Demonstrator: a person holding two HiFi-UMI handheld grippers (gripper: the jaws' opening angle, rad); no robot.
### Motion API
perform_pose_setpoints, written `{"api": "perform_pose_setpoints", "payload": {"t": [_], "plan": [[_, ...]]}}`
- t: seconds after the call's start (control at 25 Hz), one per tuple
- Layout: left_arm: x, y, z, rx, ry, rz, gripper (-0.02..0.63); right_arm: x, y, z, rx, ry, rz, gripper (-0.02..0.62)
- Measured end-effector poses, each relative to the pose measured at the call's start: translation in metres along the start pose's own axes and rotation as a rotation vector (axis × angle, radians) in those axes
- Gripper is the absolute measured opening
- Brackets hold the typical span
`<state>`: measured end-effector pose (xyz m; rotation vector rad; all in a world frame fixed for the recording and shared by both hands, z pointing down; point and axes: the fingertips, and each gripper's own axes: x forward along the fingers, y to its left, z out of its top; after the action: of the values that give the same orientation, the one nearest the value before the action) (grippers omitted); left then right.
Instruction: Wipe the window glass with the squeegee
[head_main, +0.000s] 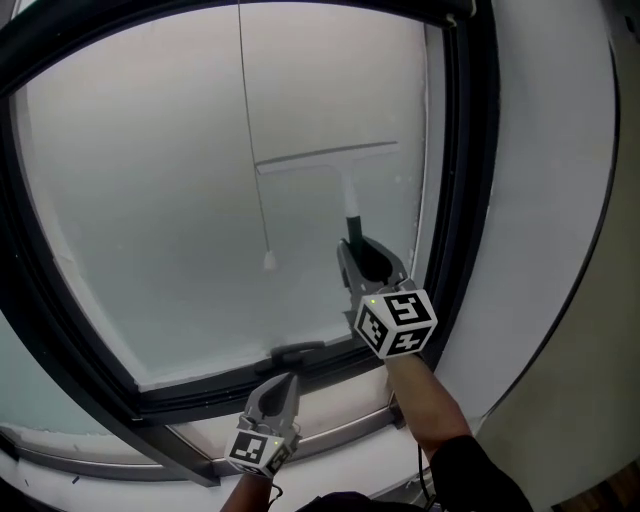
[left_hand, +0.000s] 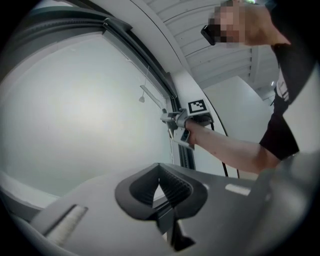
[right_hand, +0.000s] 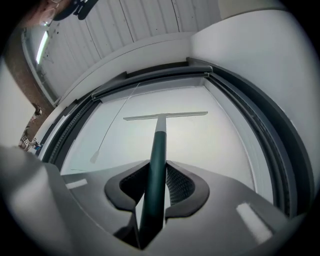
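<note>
Head view: holds the squeegee (head_main: 349, 190) on the window glass (head_main: 150, 200), upper right, with the right gripper (head_main: 362, 255); hangs the left gripper (head_main: 275, 395) below the glass. Left gripper view alone: shows its fingers (left_hand: 178, 190) together, empty. Right gripper view: clamps the dark green handle (right_hand: 156, 165) between both fingers (right_hand: 181, 188), pale blade (right_hand: 165, 116) crosswise beyond them.

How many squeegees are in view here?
1. The squeegee lies against the window glass, upper right, handle clamped in the right tongs. The left tongs are empty. None seems hidden.
</note>
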<state>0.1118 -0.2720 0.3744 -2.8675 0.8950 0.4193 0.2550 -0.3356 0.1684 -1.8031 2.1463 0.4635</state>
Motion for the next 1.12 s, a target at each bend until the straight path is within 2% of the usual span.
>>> {"api": "perform_pose_setpoints", "payload": {"t": [0.16,0.32,0.52,1.12], "plan": [[-0.005,0.013,0.011,0.029,-0.020,0.007,-0.002,0.036,0.005,0.049,-0.020,-0.052,-0.009,0.092],[-0.010,0.022,0.017,0.062,-0.014,0.021,-0.002,0.058,0.011,0.068,-0.043,-0.049,-0.010,0.092],[-0.008,0.029,0.026,0.072,-0.038,0.008,-0.002,0.067,0.013,0.062,-0.046,-0.033,-0.037,0.092],[-0.013,0.027,0.015,0.049,-0.009,-0.010,-0.002,0.056,0.014,0.033,-0.045,-0.004,-0.075,0.092]]}}
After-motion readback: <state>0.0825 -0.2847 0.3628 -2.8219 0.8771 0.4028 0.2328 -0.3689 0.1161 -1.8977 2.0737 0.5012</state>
